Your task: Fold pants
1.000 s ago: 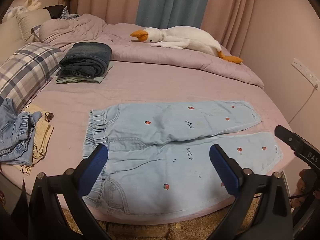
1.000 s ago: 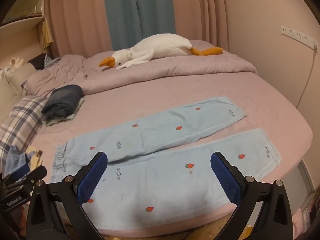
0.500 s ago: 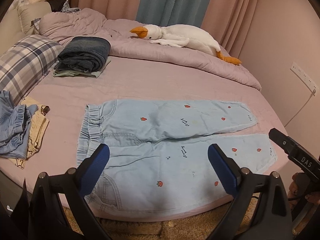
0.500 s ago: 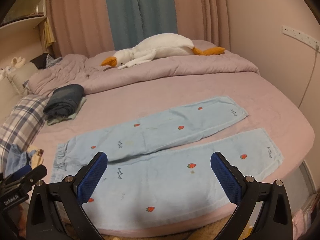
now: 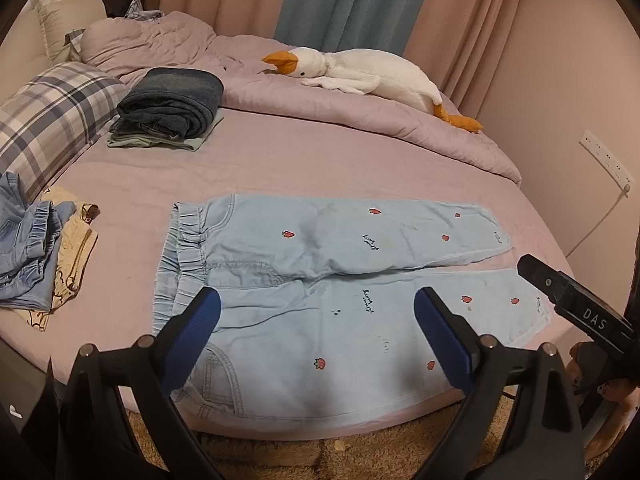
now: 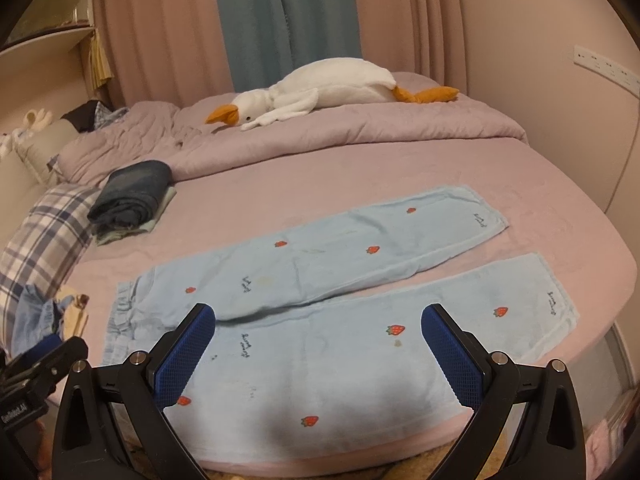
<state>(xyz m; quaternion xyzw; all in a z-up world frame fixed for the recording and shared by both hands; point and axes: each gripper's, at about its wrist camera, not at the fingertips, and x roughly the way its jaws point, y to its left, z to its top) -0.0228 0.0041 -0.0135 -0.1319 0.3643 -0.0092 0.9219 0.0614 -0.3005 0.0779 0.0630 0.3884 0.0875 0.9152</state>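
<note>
Light blue pants with strawberry prints [image 5: 320,280] lie flat and unfolded on the pink bed, waistband to the left, both legs stretched to the right. They also show in the right wrist view [image 6: 340,300]. My left gripper [image 5: 316,320] is open and empty, held above the near leg close to the waistband. My right gripper [image 6: 318,340] is open and empty, held above the near leg further right. The right gripper's body shows at the right edge of the left wrist view [image 5: 576,308].
A folded stack of dark jeans [image 5: 172,108] sits at the back left. A plush goose [image 5: 360,72] lies on the bunched duvet [image 5: 320,112]. A plaid pillow [image 5: 44,120] and loose clothes [image 5: 36,256] lie at the left. The bed's front edge [image 5: 320,428] is near.
Both grippers have risen and drawn back slightly, so the pants sit a little lower and further in view. Jaws stay open. The pants have not moved.
</note>
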